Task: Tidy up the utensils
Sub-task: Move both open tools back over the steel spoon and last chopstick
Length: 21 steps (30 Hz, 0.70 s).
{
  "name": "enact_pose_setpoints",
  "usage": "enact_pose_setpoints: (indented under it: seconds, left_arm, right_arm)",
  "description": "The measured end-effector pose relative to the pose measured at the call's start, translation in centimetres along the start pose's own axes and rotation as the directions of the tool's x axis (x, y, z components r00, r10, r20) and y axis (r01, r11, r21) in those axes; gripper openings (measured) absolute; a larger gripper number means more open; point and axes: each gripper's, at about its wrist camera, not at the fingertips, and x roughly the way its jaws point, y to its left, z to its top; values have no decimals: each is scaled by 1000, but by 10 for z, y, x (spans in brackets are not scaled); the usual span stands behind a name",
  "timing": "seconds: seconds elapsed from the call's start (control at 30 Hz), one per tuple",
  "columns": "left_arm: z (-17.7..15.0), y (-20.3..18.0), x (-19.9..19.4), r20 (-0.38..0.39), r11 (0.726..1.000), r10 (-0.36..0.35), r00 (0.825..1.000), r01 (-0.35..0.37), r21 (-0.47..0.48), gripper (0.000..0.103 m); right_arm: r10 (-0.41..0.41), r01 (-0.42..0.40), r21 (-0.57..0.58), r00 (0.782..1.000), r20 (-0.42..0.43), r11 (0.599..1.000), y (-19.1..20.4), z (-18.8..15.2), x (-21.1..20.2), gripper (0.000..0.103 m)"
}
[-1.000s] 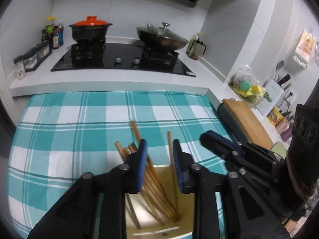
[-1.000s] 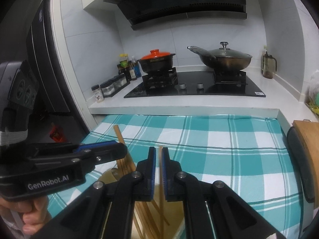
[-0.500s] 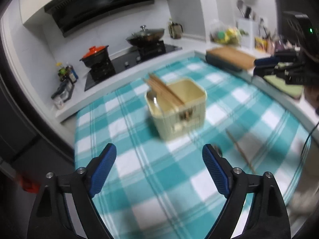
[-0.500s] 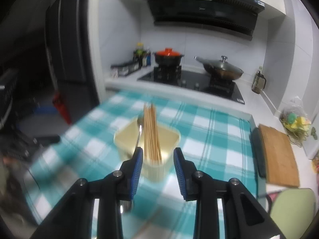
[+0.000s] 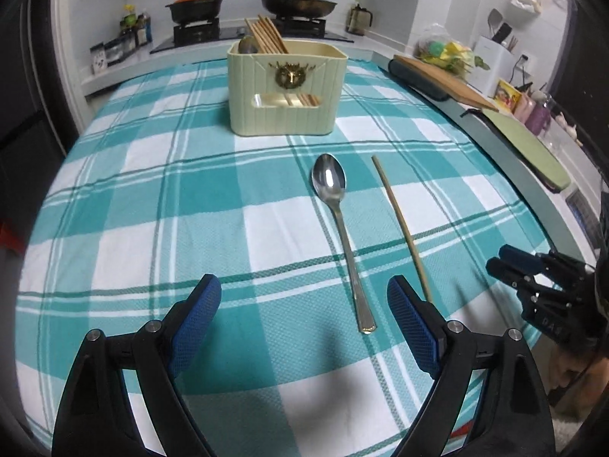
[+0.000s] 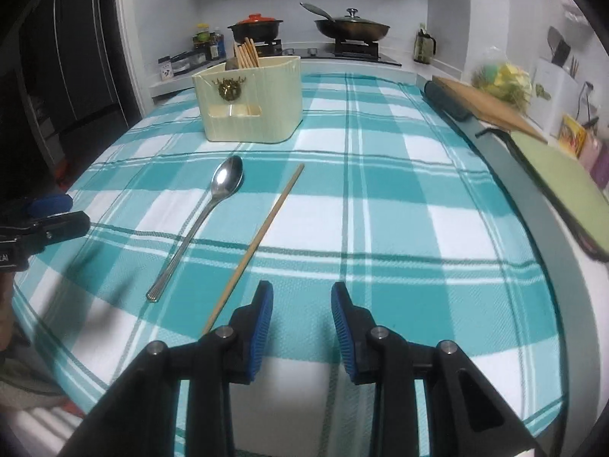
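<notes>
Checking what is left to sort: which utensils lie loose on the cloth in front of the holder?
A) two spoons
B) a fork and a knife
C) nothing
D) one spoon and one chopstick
D: a spoon and a single chopstick lie side by side on the cloth, apart from the holder, and neither gripper holds anything.

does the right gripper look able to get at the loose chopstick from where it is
Probably yes. The right gripper is open and empty, and the loose chopstick lies flat on the checked cloth just ahead to its left, with nothing over it. The spoon lies apart from it.
</notes>
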Motion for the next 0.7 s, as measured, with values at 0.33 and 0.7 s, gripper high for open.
enact_pose_setpoints:
  seconds: [0.33, 0.7]
  left_arm:
    - [-2, 3, 9, 23, 995, 95, 995, -95, -17, 90]
    - [-5, 14, 12, 14, 993, 107, 994, -107, -50, 90]
  right_arm:
    - [35, -34, 36, 999, -21, 999, 11, 3, 23, 32]
    - [59, -60, -6, 997, -46, 998, 36, 33, 56, 32]
